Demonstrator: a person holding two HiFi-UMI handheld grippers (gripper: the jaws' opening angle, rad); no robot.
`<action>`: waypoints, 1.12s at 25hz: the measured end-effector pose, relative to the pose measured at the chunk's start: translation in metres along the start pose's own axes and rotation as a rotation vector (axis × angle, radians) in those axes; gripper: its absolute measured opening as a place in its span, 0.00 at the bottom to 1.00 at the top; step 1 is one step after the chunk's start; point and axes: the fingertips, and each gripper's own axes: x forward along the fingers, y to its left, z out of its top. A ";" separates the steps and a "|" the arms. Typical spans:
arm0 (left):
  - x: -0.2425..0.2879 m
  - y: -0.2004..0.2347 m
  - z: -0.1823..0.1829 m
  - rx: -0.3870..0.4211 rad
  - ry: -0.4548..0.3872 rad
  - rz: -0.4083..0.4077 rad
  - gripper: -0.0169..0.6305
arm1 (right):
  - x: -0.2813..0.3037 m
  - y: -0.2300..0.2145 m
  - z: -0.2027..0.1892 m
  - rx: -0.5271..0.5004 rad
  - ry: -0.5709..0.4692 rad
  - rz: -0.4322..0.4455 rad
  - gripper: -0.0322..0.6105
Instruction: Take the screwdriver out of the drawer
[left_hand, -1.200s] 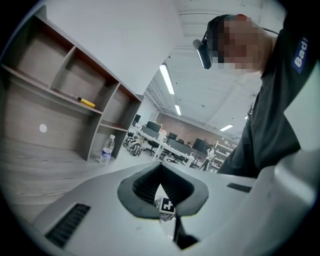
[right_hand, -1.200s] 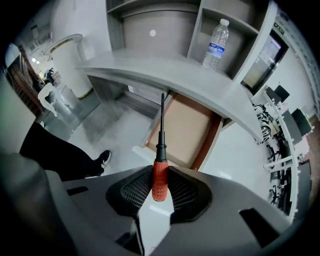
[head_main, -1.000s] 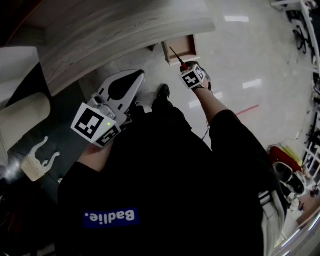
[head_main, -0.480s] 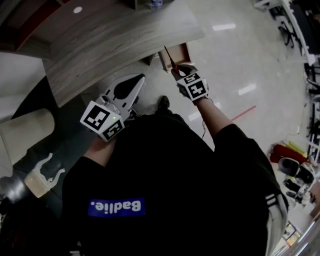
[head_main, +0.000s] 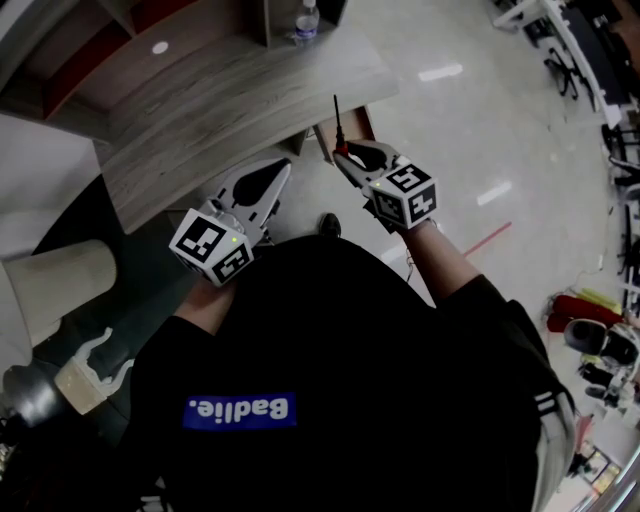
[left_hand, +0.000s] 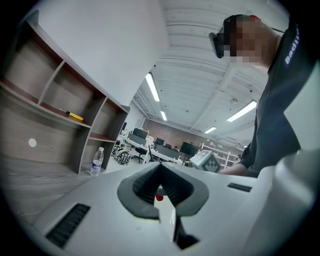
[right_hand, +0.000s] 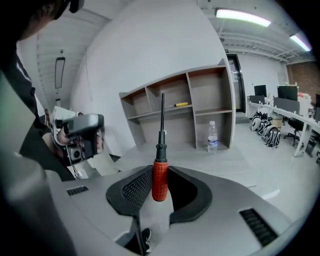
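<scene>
Two grippers are held in front of the wooden tabletop (head_main: 230, 100). The red handle of the screwdriver (right_hand: 160, 175) is clamped between the dark pads of the right gripper (head_main: 347, 155), and its black shaft is pointed away from the jaws, toward the tabletop. The screwdriver is held clear of the open drawer (head_main: 362, 118), which is seen below it. The left gripper (head_main: 272, 178) is closed, and nothing is gripped between its jaws.
</scene>
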 end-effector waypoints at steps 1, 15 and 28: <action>0.001 0.000 0.001 0.002 0.000 -0.001 0.03 | -0.003 0.005 0.009 0.011 -0.026 0.020 0.23; 0.013 -0.004 -0.001 0.004 -0.003 0.000 0.03 | -0.035 0.054 0.083 0.061 -0.237 0.234 0.23; 0.003 -0.003 -0.010 -0.015 -0.016 0.024 0.03 | -0.031 0.067 0.080 0.049 -0.246 0.288 0.23</action>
